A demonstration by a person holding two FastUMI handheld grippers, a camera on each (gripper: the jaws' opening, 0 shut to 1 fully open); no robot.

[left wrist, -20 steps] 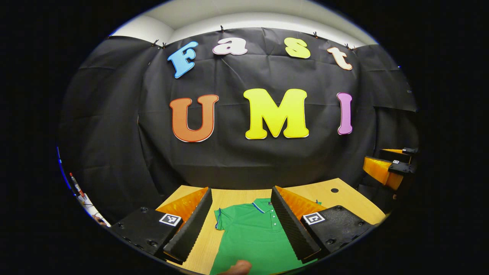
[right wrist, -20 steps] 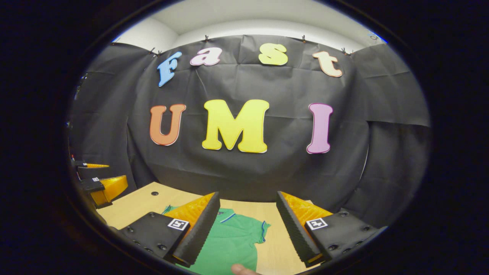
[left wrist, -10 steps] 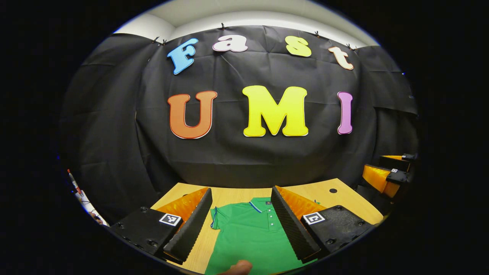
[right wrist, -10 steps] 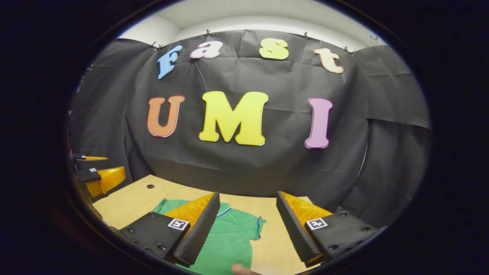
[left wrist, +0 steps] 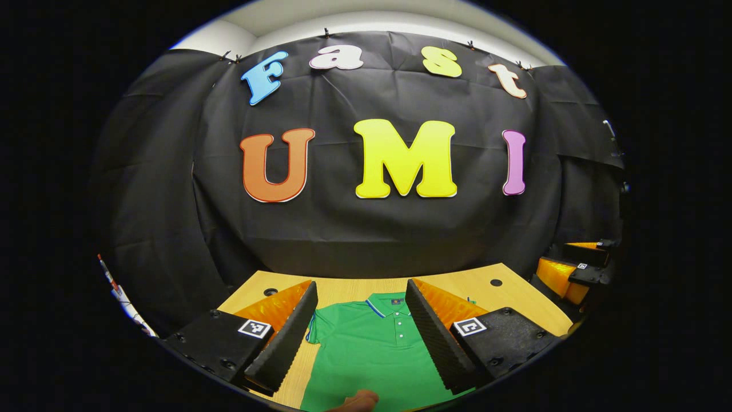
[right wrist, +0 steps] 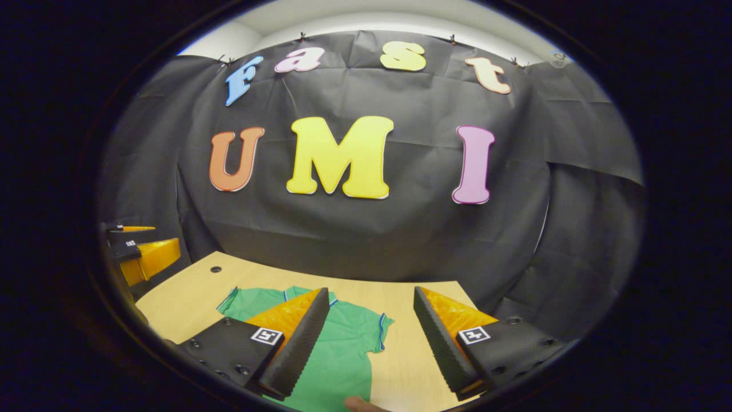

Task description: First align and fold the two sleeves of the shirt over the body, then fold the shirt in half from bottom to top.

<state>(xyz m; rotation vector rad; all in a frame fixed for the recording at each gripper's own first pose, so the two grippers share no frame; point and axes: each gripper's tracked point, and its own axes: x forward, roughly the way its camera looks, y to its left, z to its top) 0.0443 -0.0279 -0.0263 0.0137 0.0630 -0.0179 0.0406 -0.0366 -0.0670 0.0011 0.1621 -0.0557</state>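
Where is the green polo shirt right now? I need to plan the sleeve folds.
The green polo shirt lies flat on the wooden table, collar toward the black cloth wall, between the open left gripper's fingers in the left gripper view.

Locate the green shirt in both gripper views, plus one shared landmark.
Left gripper view: the green shirt lies flat at bottom centre, collar up, between that tool's open fingers.
Right gripper view: the shirt sits at bottom left of centre, partly behind one finger, a sleeve spread to the right.
Shared landmark: the hole in the wooden table.

Recording booth — black cloth wall (left wrist: 366, 240).
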